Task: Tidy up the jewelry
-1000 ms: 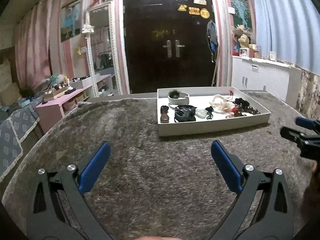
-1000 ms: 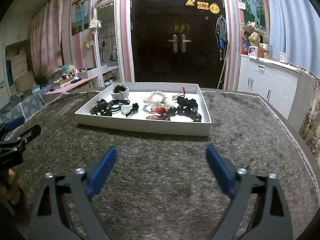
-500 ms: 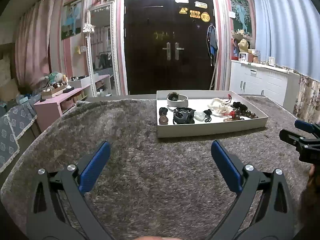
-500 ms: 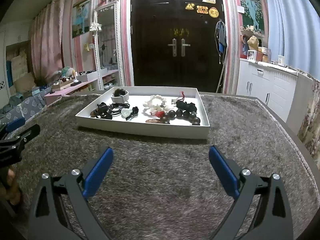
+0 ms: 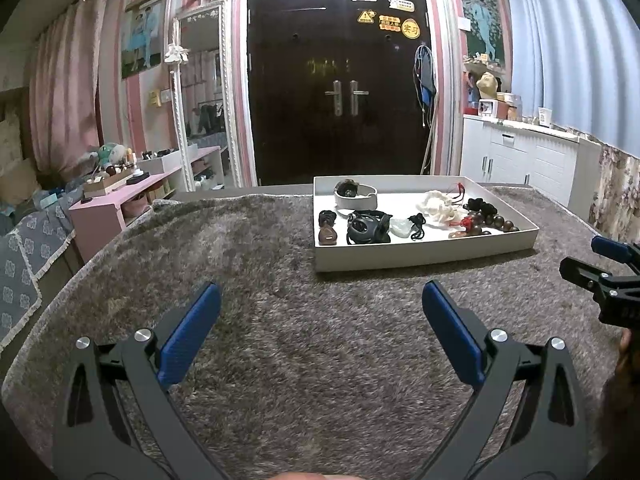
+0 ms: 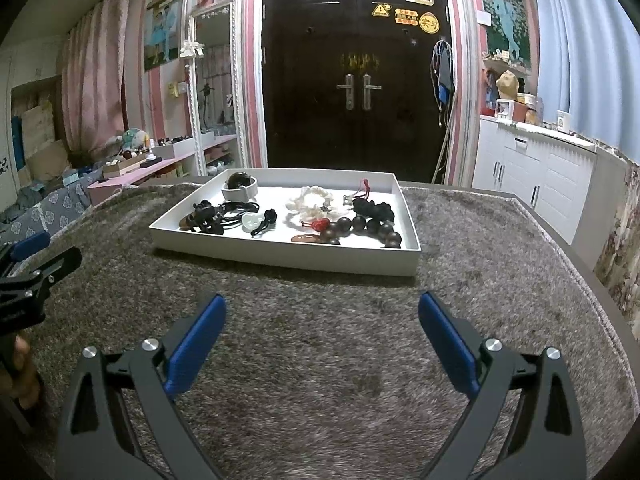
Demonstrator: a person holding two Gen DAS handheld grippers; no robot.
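A shallow white tray (image 5: pixel 424 255) (image 6: pixel 288 254) sits on a grey shaggy rug. It holds jewelry: a white bangle (image 5: pixel 356 199) with a dark piece in it, a black corded pendant (image 5: pixel 368 227), a pale jade pendant (image 6: pixel 251 221), a white bead bracelet (image 6: pixel 310 203), and a dark wooden bead bracelet (image 6: pixel 370 226) with a red knot. My left gripper (image 5: pixel 320 304) is open and empty, short of the tray. My right gripper (image 6: pixel 320 312) is open and empty, also short of the tray.
The rug (image 6: pixel 320 340) covers the table top. A pink shelf (image 5: pixel 120 196) and a tall mirror stand at the left, a dark double door behind, white cabinets (image 6: pixel 536 176) at the right. The table edge runs close at the right (image 6: pixel 580 256).
Both cameras have tilted up a little, so the tray sits lower and farther in view. Both grippers stay open and empty.
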